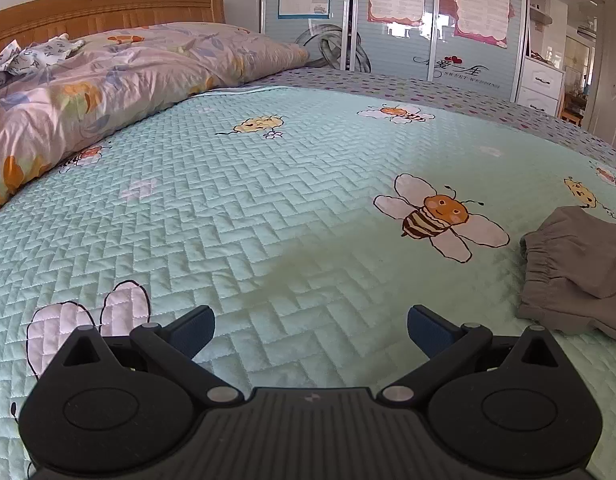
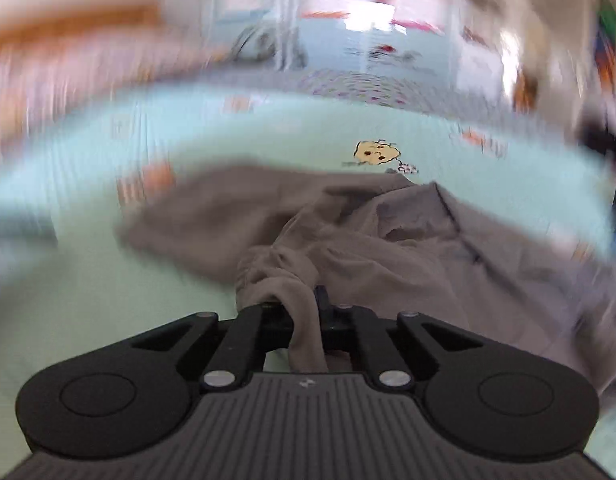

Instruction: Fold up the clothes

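Mint quilted bedspread (image 1: 268,208) printed with bees covers the bed, bounded by a wooden headboard (image 1: 108,8) and a sliding wardrobe (image 1: 387,20) (posters on its doors). Left gripper (image 1: 311,330): fingers apart, nothing between them, above bare quilt; grey shorts (image 1: 579,272) lie to its right. Right gripper (image 2: 298,304): clamped on a bunched fold of the grey shorts (image 2: 347,240), which spread ahead of it (view blurred).

Two matching black handheld grippers

The left gripper (image 1: 311,326) has dark blue ribbed pads (image 1: 194,326) on black linkage arms, silver pivot pins, two round housings with circular recesses, and a grey ribbed deck bearing a small pale mark. The right gripper (image 2: 298,304) shows the same black arms, silver pins and ribbed deck.
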The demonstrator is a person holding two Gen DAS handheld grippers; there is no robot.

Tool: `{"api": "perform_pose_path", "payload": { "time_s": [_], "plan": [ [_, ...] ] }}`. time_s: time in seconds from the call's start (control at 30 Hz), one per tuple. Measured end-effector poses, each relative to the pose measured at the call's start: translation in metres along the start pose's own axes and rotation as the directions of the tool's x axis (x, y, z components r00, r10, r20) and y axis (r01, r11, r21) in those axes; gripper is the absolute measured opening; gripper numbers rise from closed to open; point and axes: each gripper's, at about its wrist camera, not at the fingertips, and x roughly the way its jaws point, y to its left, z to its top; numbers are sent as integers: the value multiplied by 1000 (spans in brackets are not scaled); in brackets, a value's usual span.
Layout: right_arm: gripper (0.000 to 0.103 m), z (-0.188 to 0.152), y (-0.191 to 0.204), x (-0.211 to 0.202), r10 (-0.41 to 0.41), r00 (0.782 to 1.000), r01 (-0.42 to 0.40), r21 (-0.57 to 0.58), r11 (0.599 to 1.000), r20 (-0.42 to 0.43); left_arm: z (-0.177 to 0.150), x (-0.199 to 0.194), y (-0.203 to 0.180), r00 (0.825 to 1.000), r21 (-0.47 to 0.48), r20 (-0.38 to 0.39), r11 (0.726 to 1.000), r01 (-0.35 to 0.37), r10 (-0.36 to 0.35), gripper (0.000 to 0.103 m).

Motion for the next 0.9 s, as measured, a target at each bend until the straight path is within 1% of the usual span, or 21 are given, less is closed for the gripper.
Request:
{"api": "perform_pose_path", "payload": {
  "time_s": [0.03, 0.07, 0.1, 0.13, 0.17, 0.23, 0.27, 0.33, 0.37, 0.4, 0.43, 0.47, 0.53, 0.6, 0.63, 0.67, 0.73, 0.77, 0.83, 0.87, 0.9],
  "plan": [
    [6, 7, -13, -8, 60, 997, -65, 139, 988, 41, 0, -1, 1, 1000, -3, 2, 1000, -5, 5, 103],
    [6, 17, -23, -14, 113, 990, -129, 246, 961, 81, 1, -2, 2, 1000, -8, 5, 1000, -10, 10, 103],
    [6, 27, -33, -20, 160, 979, -195, 345, 918, 126, 1, -3, 5, 1000, -20, 12, 1000, -15, 15, 103],
    [4, 37, -36, -24, 199, 967, -246, 396, 885, 157, 2, -5, 8, 1000, -32, 18, 999, -20, 21, 103],
    [4, 52, -35, -27, 245, 950, -306, 426, 851, 193, 4, -6, 13, 999, -57, 25, 998, -24, 25, 103],
    [4, 76, -22, -34, 331, 912, -408, 438, 801, 244, 6, -9, 23, 999, -106, 39, 994, -30, 35, 103],
    [4, 90, -9, -36, 393, 881, -472, 431, 769, 264, 7, -9, 29, 998, -135, 40, 990, -42, 48, 103],
    [4, 113, 30, -35, 504, 823, -568, 391, 725, 263, 8, -9, 44, 996, -200, 32, 977, -75, 83, 103],
    [4, 124, 49, -34, 556, 789, -613, 370, 698, 259, 8, -8, 52, 995, -230, 26, 969, -86, 95, 103],
    [4, 132, 72, -33, 599, 763, -646, 334, 687, 243, 8, -8, 61, 995, -260, 19, 961, -93, 101, 103],
    [4, 137, 93, -29, 640, 736, -675, 316, 667, 221, 7, -8, 69, 994, -290, 12, 952, -99, 107, 103],
    [4, 139, 114, -22, 684, 704, -704, 311, 638, 189, 7, -8, 77, 993, -315, 10, 943, -107, 116, 103],
    [5, 138, 149, -11, 750, 646, -747, 317, 585, 139, 6, -10, 92, 988, -362, 5, 921, -143, 155, 103],
    [5, 129, 177, -3, 795, 596, -778, 325, 538, 110, 4, -12, 109, 978, -419, -14, 887, -195, 208, 103],
    [5, 120, 190, 3, 802, 590, -780, 325, 535, 93, 3, -12, 117, 972, -451, -25, 866, -219, 233, 103],
    [5, 109, 202, 8, 805, 590, -776, 323, 543, 66, 2, -13, 126, 967, -486, -38, 841, -237, 251, 103],
    [13, 80, 218, 17, 787, 617, -739, 351, 576, 7, -3, -15, 144, 963, -550, -51, 797, -249, 265, 102],
    [16, 66, 220, 24, 770, 638, -709, 374, 598, -20, -3, -17, 147, 961, -554, -49, 794, -252, 272, 102],
    [39, 39, 219, 31, 727, 682, -645, 404, 649, -79, -4, -19, 154, 958, -560, -43, 787, -259, 285, 102],
    [44, 30, 215, 32, 706, 701, -623, 397, 674, -99, -2, -20, 152, 954, -543, -39, 795, -270, 297, 102],
    [52, 24, 209, 32, 690, 715, -615, 365, 699, -116, 0, -21, 147, 951, -519, -32, 808, -278, 306, 102]
  ]
}}
